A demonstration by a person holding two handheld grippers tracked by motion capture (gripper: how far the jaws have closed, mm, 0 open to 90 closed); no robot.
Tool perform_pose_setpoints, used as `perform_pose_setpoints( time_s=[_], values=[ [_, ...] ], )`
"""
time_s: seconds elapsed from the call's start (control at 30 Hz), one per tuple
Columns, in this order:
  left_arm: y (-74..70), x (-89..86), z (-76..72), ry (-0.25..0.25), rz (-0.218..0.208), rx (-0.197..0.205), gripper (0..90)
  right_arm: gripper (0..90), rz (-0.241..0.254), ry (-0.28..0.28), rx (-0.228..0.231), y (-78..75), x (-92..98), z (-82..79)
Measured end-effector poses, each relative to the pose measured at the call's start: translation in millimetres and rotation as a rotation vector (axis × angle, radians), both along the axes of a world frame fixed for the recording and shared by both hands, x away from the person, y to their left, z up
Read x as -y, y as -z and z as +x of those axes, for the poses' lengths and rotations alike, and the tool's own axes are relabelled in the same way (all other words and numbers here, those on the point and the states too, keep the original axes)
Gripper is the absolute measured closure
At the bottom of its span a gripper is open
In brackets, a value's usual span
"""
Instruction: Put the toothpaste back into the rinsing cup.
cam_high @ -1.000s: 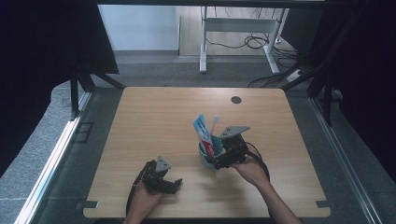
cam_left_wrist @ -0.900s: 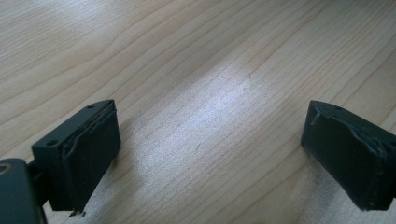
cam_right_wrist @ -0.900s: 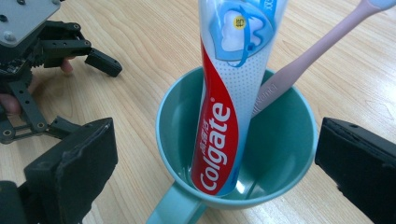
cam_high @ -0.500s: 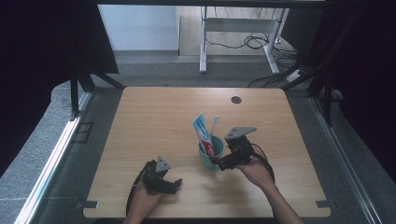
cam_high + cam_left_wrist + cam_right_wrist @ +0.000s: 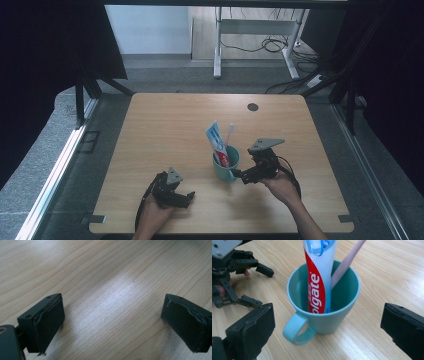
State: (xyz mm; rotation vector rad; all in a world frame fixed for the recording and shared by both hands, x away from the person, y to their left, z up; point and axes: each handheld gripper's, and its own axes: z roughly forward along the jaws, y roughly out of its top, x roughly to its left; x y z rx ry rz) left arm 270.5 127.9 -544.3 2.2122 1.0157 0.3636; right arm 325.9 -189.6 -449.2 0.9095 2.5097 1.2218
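gaping right tool point(image 5: 325, 330) just short of teal mug point(image 5: 324, 315) handle; left tool point(image 5: 112, 325) likewise apart over bare table point(image 5: 105, 272)

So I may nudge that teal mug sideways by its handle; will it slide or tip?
The mug looks like thin plastic, so probably light and likely to slide on the smooth table. The toothpaste and toothbrush stand tall and lean above the rim, so a quick shove might rock it. The handle would probably turn it first.
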Motion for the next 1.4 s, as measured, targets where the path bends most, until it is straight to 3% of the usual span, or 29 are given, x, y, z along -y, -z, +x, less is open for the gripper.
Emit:
perform_pose_setpoints(
  time_s=[0.77,1.4],
  values=[
    [0.0,0.0,-0.2,0.0,-0.001,0.0,4.9,0.0,-0.029,0.03,0.006,5.7,28.6,-9.1],
    [-0.1,-0.1,-0.4,0.0,0.001,0.001,4.9,0.0,-0.041,0.109,-0.006,14.8,67.8,-16.6]
  ],
)
